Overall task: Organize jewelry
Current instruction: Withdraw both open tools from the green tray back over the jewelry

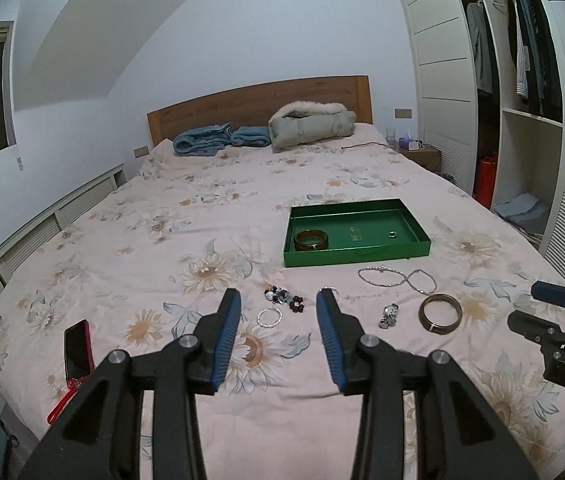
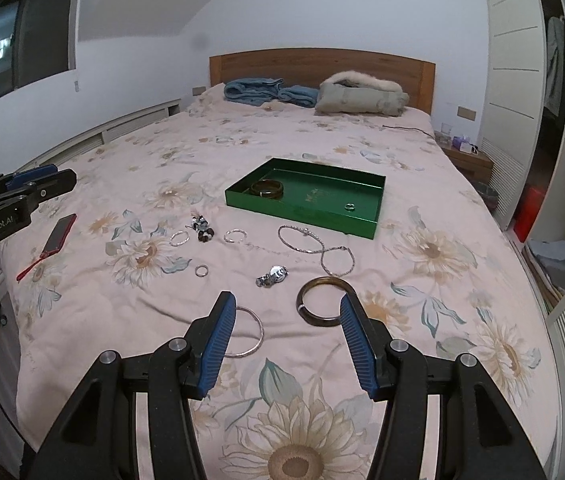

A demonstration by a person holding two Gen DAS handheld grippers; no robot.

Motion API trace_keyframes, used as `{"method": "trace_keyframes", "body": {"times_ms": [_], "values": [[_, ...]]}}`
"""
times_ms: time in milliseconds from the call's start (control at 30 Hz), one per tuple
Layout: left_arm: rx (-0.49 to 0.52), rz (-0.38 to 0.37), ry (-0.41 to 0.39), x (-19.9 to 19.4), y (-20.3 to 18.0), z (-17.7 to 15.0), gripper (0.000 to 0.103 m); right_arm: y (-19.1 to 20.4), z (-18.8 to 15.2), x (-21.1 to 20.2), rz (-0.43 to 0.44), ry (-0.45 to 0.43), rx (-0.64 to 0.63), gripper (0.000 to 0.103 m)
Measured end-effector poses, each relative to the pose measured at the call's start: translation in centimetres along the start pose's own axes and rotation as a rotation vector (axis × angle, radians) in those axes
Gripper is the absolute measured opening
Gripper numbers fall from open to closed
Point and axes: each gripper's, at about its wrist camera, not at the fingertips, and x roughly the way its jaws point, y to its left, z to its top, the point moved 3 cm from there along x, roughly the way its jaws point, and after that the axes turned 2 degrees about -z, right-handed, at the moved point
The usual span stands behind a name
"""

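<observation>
A green tray [image 1: 356, 256] [image 2: 298, 212] lies on the bed and holds a brown bangle [image 1: 311, 240] [image 2: 267, 189] and a small ring [image 1: 392, 234] [image 2: 349, 207]. Loose jewelry lies in front of it: a second brown bangle [image 1: 440, 313] [image 2: 320, 302], a watch [image 1: 389, 315] [image 2: 273, 275], a bead necklace [image 1: 398, 278] [image 2: 314, 248], a bead cluster [image 1: 284, 298] [image 2: 202, 229], thin hoops [image 1: 269, 317] [image 2: 179, 238], a small ring [image 2: 201, 271] and a silver bangle [image 2: 248, 332]. My left gripper [image 1: 278, 304] is open and empty above the hoop. My right gripper [image 2: 288, 308] is open and empty near the brown bangle.
A red phone [image 1: 78, 348] [image 2: 58, 234] lies at the bed's left edge. Blue towels [image 1: 218, 138] and a grey coat [image 1: 312, 124] lie by the headboard. A nightstand [image 1: 418, 152] and an open wardrobe [image 1: 522, 100] stand to the right.
</observation>
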Motion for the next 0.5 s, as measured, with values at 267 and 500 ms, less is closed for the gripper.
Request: {"method": "trace_keyframes", "body": {"times_ms": [267,500], "values": [[-0.013,-0.007,0.015,0.7,0.1,-0.4,0.038,-0.5,-0.6,0.2,-0.016,0.011,0.009,0.055],[-0.083,-0.068,0.105,4.0,1.9,-2.7,0.038,-1.3,-1.3,2.4,-0.024,0.046,0.017,0.055]]}}
